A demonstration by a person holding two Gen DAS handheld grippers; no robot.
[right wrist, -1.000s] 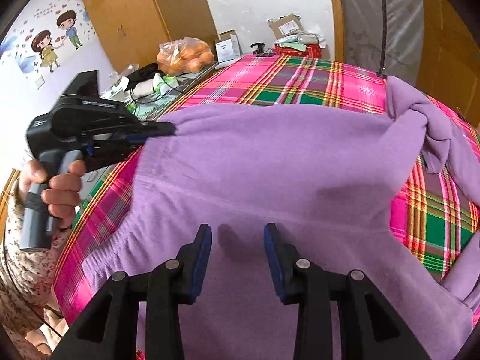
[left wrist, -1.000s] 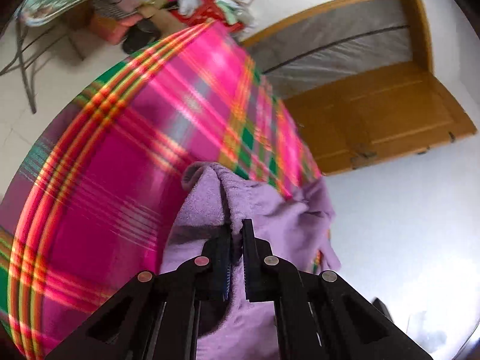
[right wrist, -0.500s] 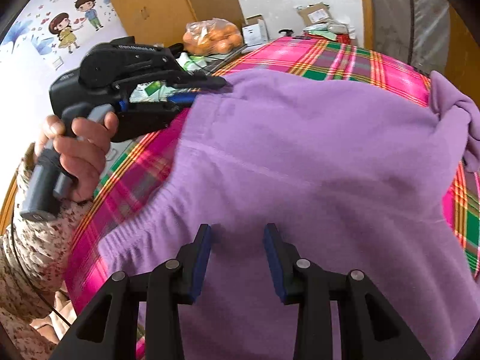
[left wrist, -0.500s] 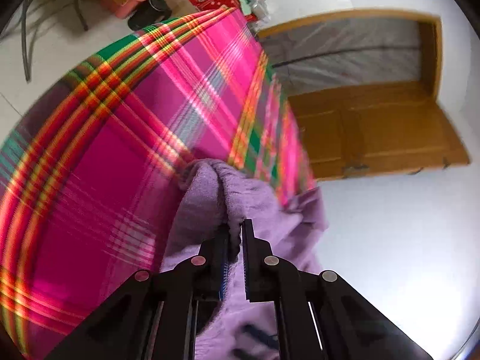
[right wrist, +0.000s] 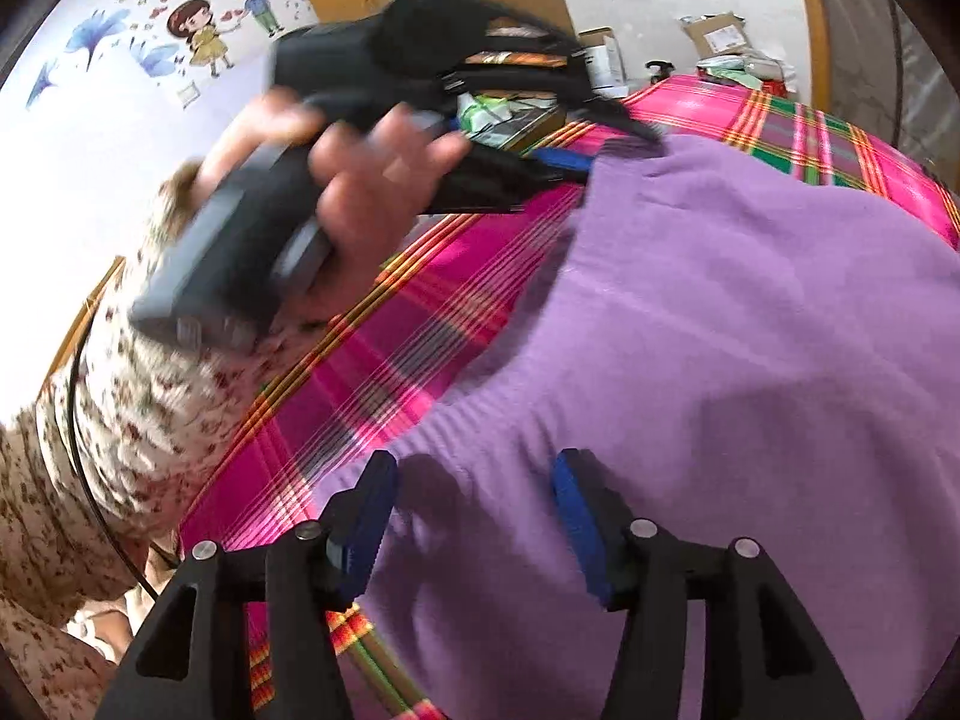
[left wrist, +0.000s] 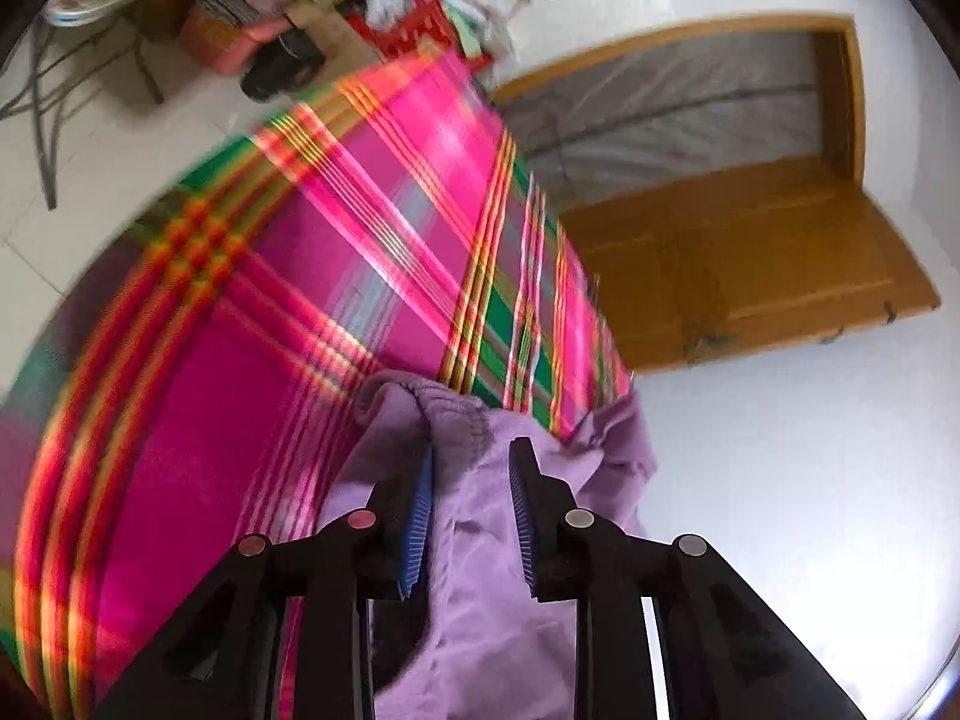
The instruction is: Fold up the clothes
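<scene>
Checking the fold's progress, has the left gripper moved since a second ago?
Yes. The left gripper has carried its garment corner rightward, away from the wall mural.

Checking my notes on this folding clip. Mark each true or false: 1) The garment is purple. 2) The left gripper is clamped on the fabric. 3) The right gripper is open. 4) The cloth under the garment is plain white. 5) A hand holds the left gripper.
1) True: the purple garment lies on the table.
2) False: the left gripper is open, its fingers apart with fabric between them.
3) True: the right gripper is open over the garment.
4) False: the plaid cloth is pink with green and yellow stripes.
5) True: a hand grips its handle.
</scene>
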